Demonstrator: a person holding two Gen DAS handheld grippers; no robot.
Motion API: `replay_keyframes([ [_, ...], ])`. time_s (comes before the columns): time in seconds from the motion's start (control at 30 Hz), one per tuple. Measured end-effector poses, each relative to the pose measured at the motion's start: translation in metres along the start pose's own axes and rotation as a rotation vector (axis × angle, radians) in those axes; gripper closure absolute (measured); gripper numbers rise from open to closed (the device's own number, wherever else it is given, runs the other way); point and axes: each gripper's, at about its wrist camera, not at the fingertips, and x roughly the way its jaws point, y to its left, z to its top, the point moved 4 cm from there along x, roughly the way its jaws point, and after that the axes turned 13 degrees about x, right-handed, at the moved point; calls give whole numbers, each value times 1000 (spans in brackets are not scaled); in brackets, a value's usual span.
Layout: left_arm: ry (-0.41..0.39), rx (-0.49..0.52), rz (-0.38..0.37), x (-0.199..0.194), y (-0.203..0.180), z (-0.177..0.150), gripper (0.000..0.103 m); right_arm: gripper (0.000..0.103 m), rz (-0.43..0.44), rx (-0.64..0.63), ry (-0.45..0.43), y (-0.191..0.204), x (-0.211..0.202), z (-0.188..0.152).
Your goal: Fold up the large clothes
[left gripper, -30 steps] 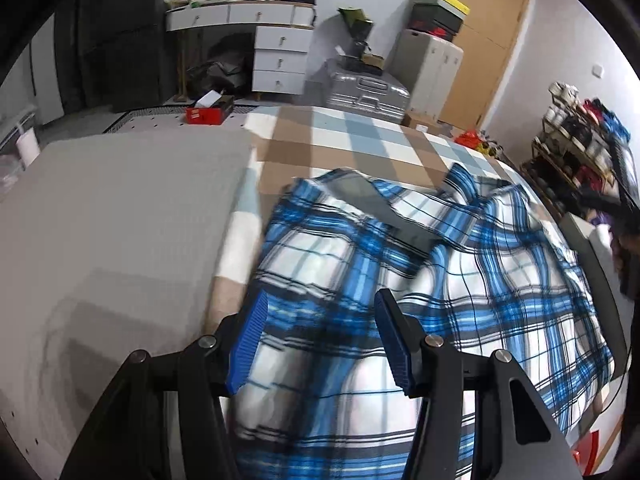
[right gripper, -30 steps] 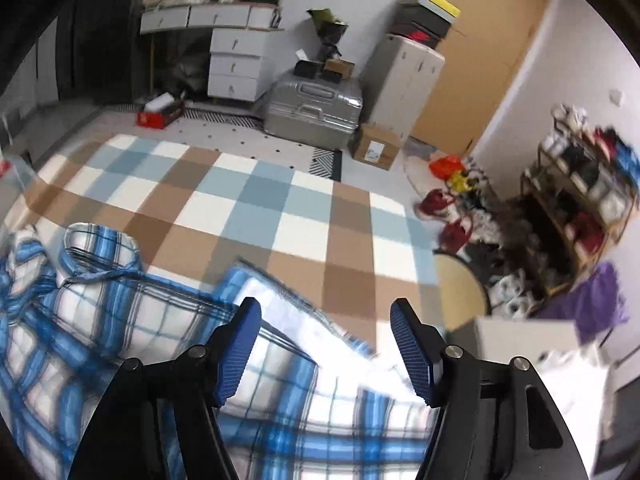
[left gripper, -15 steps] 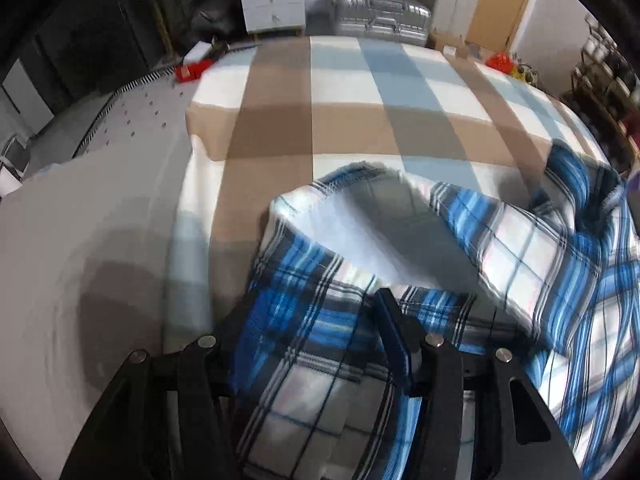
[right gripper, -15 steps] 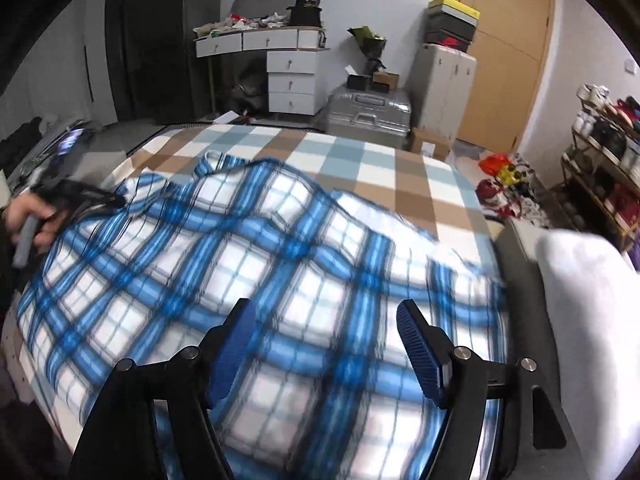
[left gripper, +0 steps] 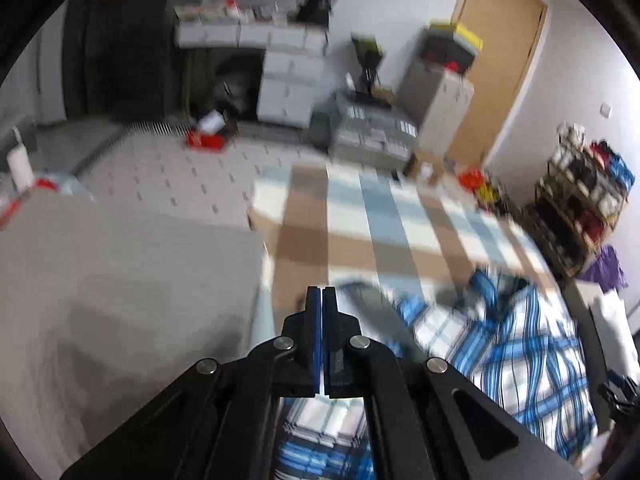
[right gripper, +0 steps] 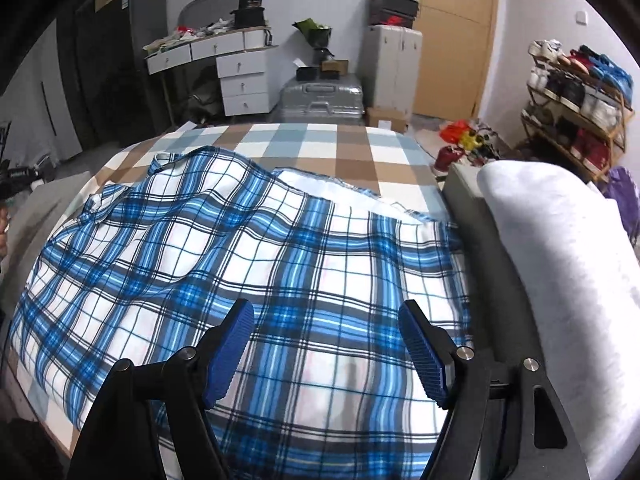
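Note:
A blue and white plaid shirt (right gripper: 280, 264) lies spread over the checked bedspread (right gripper: 320, 144). My right gripper (right gripper: 326, 352) hovers open above the shirt's near part, and its blue pads (right gripper: 228, 352) touch no cloth. My left gripper (left gripper: 322, 320) is shut, pads flush together, at the shirt's left end. Plaid cloth (left gripper: 320, 420) shows directly under its fingers, and a grey inner flap (left gripper: 372, 308) runs from the rest of the shirt (left gripper: 500, 352) towards them. The pinch itself is hidden. This view is blurred by motion.
A grey blanket (left gripper: 120, 280) covers the bed's left side, and a white pillow (right gripper: 560, 260) lies along its right edge. Beyond the bed's foot stand a silver suitcase (right gripper: 320, 96), white drawers (right gripper: 240, 80) and a shoe rack (right gripper: 576, 92).
My left jaws went from open over the shirt to shut, and the hand pulled back with cloth under it. My right gripper swung from the bed's right edge to above the spread shirt.

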Motion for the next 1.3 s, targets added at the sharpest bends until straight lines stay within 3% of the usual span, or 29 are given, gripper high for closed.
replay_keyframes([
  [0.03,49,-3,-41,12,-6,-5,99,28,16,-4,-3,4,-3,-1],
  [0.07,91,7,-74,24,-15,-8,79,28,24,-8,-5,6,-4,-3],
  [0.1,118,11,-77,32,-20,-13,51,28,33,-17,-9,10,-8,-5],
  [0.13,130,9,-61,39,-24,-14,42,28,36,-26,-10,12,-10,-7],
  [0.27,227,32,-34,70,-36,-21,39,28,29,-28,-7,12,-14,-14],
  [0.37,281,107,81,89,-38,-19,39,28,15,-13,1,7,-15,-19],
  [0.47,289,185,103,100,-49,-15,39,28,2,2,7,3,-15,-23],
  [0.5,280,210,103,100,-51,-15,42,28,-1,8,11,1,-14,-24],
  [0.53,271,236,102,100,-55,-16,52,28,-3,12,12,0,-14,-24],
  [0.57,248,262,60,98,-63,-17,84,28,-6,14,14,0,-13,-25],
  [0.6,246,288,65,97,-66,-17,103,28,-7,13,16,0,-13,-25],
  [0.67,221,346,105,89,-70,-18,103,28,-9,12,17,-1,-12,-25],
  [0.73,200,352,93,76,-71,-20,103,28,-9,14,17,-2,-11,-25],
  [0.93,84,261,50,28,-44,-5,103,28,-3,10,12,-2,-10,-26],
  [1.07,6,238,85,8,-32,12,103,28,4,19,18,-1,-7,-27],
  [1.17,-39,202,101,9,-24,27,103,28,4,12,17,0,-8,-28],
  [1.3,-12,162,153,37,-6,29,103,28,2,18,13,-3,-11,-27],
])
